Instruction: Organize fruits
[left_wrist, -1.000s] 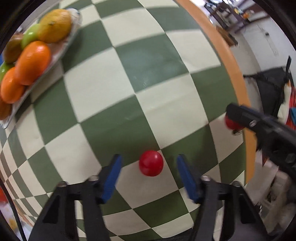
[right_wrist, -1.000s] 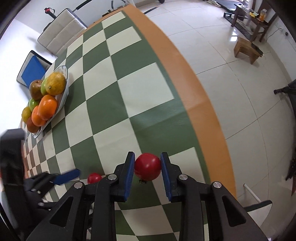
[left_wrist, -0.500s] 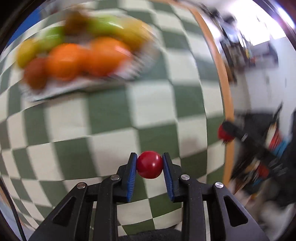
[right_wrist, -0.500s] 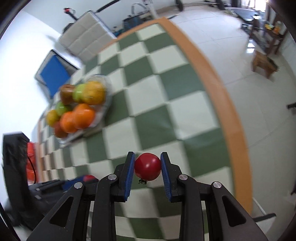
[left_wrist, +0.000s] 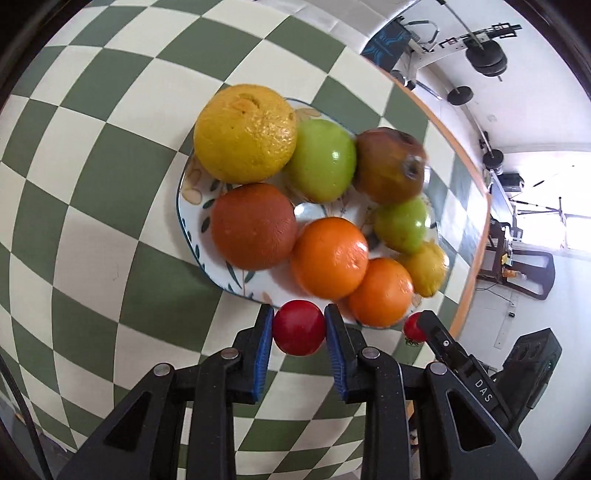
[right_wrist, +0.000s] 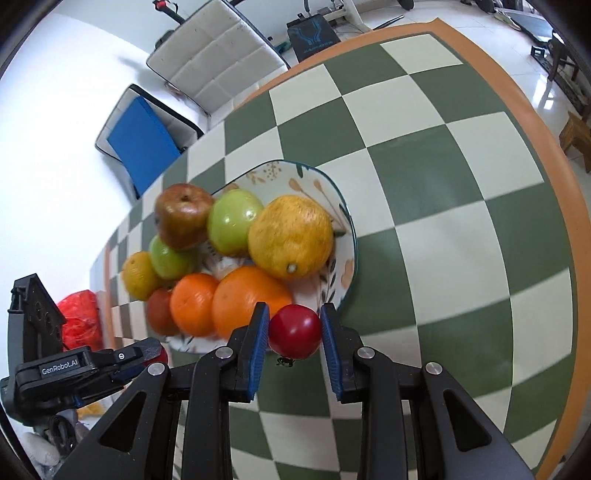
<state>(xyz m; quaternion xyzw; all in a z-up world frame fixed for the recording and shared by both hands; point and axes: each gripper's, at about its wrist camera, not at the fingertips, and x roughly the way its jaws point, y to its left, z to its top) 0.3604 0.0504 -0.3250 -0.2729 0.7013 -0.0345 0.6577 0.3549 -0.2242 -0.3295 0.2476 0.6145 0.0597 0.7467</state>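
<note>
My left gripper (left_wrist: 298, 334) is shut on a small red tomato (left_wrist: 298, 326), held just short of the near rim of a patterned plate (left_wrist: 192, 206). The plate carries several fruits: a big yellow citrus (left_wrist: 245, 133), green apples (left_wrist: 321, 162), a brownish apple (left_wrist: 388, 166) and oranges (left_wrist: 328, 256). In the right wrist view my right gripper (right_wrist: 294, 334) is shut on another red tomato (right_wrist: 294, 330), also at the plate's (right_wrist: 349, 254) near edge. That gripper's tomato (left_wrist: 413, 326) shows at the lower right of the left view.
The green and cream checked tablecloth (right_wrist: 443, 184) with an orange border (right_wrist: 554, 155) stretches to the right. A white chair with a blue cushion (right_wrist: 142, 140) stands beyond the table. A red bag (right_wrist: 79, 317) lies at the left. Gym gear (left_wrist: 480, 55) stands by the far wall.
The left gripper closed on the tomato that lay on the cloth and lifted it. Both grippers carried their tomatoes toward the fruit plate, which now fills both views.
</note>
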